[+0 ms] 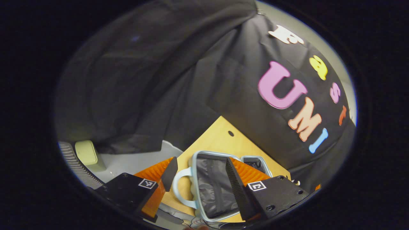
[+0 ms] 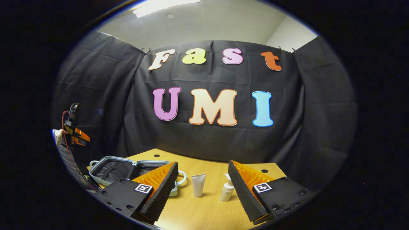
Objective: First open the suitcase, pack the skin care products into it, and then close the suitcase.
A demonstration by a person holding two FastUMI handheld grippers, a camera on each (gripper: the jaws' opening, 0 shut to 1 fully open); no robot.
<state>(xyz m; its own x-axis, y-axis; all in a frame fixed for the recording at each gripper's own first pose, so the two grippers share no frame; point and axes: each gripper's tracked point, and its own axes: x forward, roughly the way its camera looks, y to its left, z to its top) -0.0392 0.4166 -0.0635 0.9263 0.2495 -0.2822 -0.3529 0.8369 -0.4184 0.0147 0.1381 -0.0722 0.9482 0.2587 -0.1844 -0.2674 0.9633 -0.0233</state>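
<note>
Right tongs [image 2: 201, 195] wide apart, holding nothing, low centre of the right gripper view, aimed at two skincare items on the pale wooden worktop [image 2: 204, 210].

Between the fingers stand a white squeeze tube set on its cap [image 2: 198, 185] and, just right of it, a small white pump bottle [image 2: 227, 191], both upright and apart, neither touched; likely lining up for the first pick. The pale blue hard-shell suitcase with dark lining [image 2: 112, 169] lies already open at lower left of that view, halves flat, loop handle toward the products, so packing is the step in hand. In the left gripper view, left tongs [image 1: 204, 179] also spread and empty, hovering above the suitcase [image 1: 214, 188] at bottom centre, probably parked clear. Both items still outside the case.
</note>
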